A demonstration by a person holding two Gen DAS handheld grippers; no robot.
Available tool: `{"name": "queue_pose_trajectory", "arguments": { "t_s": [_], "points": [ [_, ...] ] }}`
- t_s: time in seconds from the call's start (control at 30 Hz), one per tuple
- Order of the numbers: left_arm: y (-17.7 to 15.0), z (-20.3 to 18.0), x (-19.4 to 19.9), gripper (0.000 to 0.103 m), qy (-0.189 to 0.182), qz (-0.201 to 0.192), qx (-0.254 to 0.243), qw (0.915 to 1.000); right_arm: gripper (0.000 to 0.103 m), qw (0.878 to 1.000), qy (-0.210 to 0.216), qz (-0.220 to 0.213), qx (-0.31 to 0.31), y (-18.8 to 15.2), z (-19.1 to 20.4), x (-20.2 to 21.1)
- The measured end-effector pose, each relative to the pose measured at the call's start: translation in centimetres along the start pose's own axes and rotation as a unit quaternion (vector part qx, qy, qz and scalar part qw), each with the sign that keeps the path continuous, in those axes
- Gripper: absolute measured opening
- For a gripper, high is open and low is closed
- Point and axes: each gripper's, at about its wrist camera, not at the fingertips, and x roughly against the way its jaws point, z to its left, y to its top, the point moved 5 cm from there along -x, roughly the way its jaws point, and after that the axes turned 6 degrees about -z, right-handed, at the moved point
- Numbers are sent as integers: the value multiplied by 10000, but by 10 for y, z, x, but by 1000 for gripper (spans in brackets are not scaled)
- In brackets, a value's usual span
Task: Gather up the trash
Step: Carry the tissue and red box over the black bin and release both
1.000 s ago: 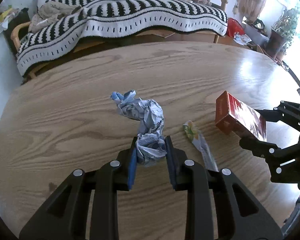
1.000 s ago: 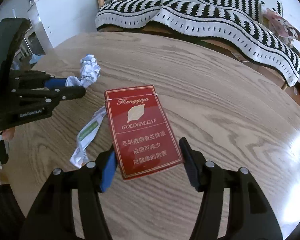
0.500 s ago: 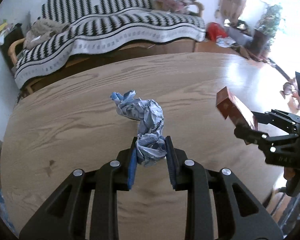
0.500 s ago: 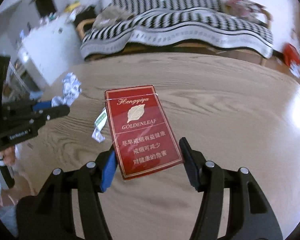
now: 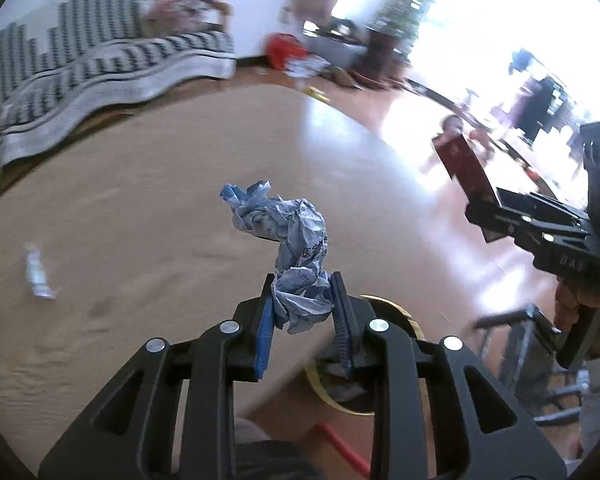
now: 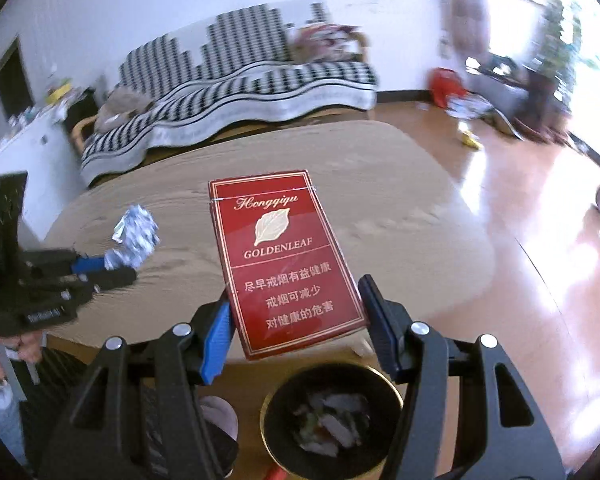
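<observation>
Right gripper (image 6: 298, 322) clamps cigarette pack (image 6: 282, 258) above bin (image 6: 332, 420).

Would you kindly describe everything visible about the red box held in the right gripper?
The red box is a flat cardboard cigarette pack with a thin gold border, a pale leaf emblem, the words "Honggiqu" and "GOLDENLEAF", and white Chinese text below. It looks closed and undamaged. The right gripper clamps its lower side edges, holding it face-up in the air above the bin.
</observation>
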Motion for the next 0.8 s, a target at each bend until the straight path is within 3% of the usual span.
{"name": "queue_pose_trajectory", "arguments": {
  "t_s": [0.1, 0.2, 0.27, 0.43, 0.5, 0.6, 0.8],
  "points": [
    [-29, -48, -27, 26, -351, 274, -54, 9990, 58, 9975, 12, 39, -709, -42, -37, 10],
    [-80, -88, -72, 26, -583, 775, -8, 9953, 58, 9870, -1, 656, -1468, -111, -69, -17],
    [-111, -100, -101, 26, -636, 1110, 92, 9917, 58, 9772, -89, 1117, -1804, -156, -85, -40],
    [-184, -107, -155, 26, -602, 1872, 15, 9805, 58, 9569, 72, 1606, -2421, -214, -97, -68],
    [-196, -98, -169, 26, -636, 2203, 299, 9729, 58, 9532, 37, 1755, -2463, -226, -101, -78],
    [-195, -98, -176, 26, -507, 2123, 203, 9757, 58, 9477, 39, 1806, -2632, -232, -108, -84],
    [-198, -97, -188, 26, -499, 2233, 127, 9734, 58, 9498, -1, 1814, -2548, -228, -100, -88]
  ]
}}
